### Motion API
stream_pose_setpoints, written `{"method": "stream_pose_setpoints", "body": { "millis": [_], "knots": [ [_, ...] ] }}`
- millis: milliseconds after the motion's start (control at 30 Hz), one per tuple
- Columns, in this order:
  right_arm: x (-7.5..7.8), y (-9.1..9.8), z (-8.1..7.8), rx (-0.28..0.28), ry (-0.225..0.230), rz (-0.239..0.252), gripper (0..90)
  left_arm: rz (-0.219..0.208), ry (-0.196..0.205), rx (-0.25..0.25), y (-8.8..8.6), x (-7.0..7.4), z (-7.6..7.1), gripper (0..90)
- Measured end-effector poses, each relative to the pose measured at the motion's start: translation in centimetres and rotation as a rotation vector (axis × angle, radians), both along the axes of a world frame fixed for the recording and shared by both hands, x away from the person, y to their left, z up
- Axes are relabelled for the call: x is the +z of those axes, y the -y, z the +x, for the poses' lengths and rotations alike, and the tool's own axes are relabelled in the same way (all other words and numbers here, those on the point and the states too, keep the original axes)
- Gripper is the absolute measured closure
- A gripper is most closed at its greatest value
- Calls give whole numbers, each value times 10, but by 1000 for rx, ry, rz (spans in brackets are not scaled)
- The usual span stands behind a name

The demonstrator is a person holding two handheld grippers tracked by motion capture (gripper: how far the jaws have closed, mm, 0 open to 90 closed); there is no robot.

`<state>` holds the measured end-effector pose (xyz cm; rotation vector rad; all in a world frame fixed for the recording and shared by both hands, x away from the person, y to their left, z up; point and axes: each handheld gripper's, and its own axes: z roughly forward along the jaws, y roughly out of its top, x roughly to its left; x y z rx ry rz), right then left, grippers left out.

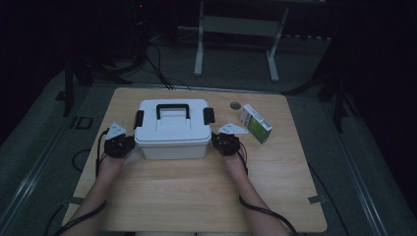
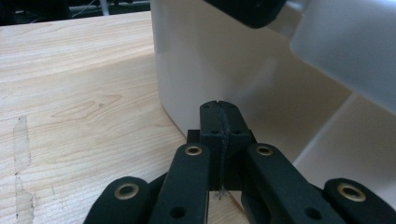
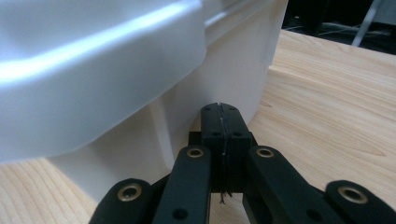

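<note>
A white plastic storage box (image 1: 172, 129) with a black carry handle (image 1: 172, 109) and black side latches stands in the middle of the wooden table (image 1: 196, 196). My left gripper (image 1: 129, 143) is at the box's left end, my right gripper (image 1: 217, 141) at its right end. In the left gripper view the jaws are pressed together, left gripper (image 2: 220, 108) tips close to the box wall (image 2: 196, 65) under the lid rim. In the right gripper view the right gripper (image 3: 221, 111) is likewise shut, with nothing between the jaws, close against the box (image 3: 140, 93) below its overhanging lid.
A green and white carton (image 1: 255, 123) lies right of the box, near my right gripper. A small round grey disc (image 1: 235, 105) sits behind it. A white frame stand (image 1: 236, 34) is on the floor beyond the table. Bare tabletop lies in front.
</note>
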<state>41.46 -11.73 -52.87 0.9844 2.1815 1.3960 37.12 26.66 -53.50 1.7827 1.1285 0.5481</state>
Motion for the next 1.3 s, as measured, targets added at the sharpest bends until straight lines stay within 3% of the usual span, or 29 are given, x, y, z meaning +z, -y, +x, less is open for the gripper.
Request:
{"method": "stream_pose_setpoints", "body": {
  "millis": [533, 1300],
  "knots": [
    [1, 9, -7, -3, -8, -4, 900, 2, -19, -31, 9, 2, -6, 897],
    [1, 34, -35, 6, -8, 1, 900, 16, -34, -104, 27, 5, -27, 898]
  ]
}}
